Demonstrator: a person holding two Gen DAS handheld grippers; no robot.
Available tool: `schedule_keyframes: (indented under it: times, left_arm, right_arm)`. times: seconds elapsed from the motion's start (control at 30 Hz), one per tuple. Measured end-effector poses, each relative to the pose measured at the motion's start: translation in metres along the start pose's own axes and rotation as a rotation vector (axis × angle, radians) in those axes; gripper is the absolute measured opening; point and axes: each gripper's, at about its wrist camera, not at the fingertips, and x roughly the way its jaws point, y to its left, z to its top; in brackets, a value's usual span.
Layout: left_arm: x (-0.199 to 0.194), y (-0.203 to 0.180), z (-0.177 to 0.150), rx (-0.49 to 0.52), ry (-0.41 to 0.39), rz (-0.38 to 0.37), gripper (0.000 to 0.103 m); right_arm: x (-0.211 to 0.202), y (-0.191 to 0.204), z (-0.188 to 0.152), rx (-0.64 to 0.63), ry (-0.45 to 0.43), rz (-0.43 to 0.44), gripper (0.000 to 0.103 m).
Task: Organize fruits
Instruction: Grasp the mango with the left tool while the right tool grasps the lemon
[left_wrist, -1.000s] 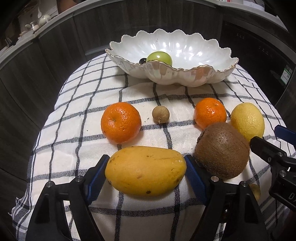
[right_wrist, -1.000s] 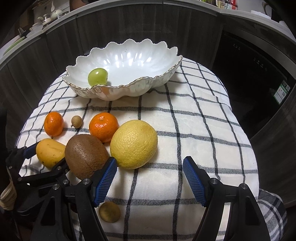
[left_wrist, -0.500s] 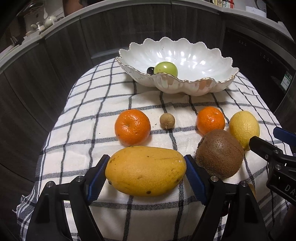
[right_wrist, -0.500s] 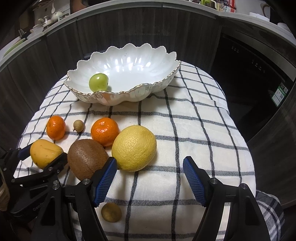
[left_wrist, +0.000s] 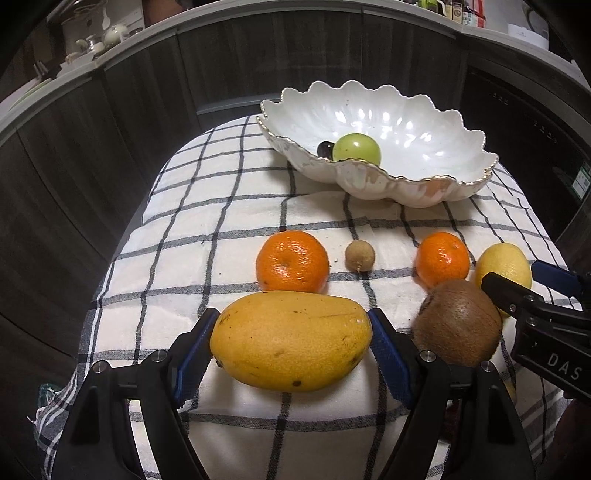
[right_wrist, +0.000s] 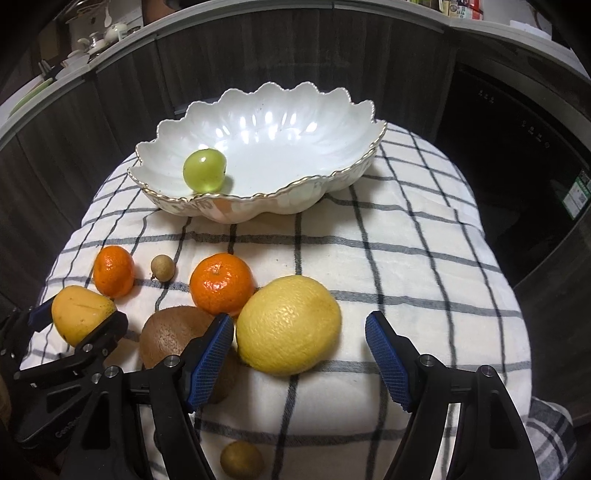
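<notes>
While the left gripper (left_wrist: 290, 343) clamps the mango (left_wrist: 290, 339) end to end, pads apparently pressing its tips, it should lift straight and carry level to the scalloped bowl (left_wrist: 424, 184), clearing the gilt rim; the right gripper (right_wrist: 299, 354) stands open, the lemon (right_wrist: 288, 325) between its pads untouched; the mandarin (left_wrist: 292, 260) crowds the mango; cloth drops off close left.
</notes>
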Motion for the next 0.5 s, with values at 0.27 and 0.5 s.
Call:
schedule_keyframes:
  times: [0.27,0.5]
  left_arm:
    - [0.003,0.0,0.0,-0.004,0.002,0.002,0.079]
    - [0.003,-0.001,0.0,-0.005,0.004,0.003,0.079]
  right_arm:
    - [0.016,-0.004,0.006,0.022,0.017,0.03,0.075]
    - [0.016,-0.001,0.006,0.0,0.004,0.055,0.063]
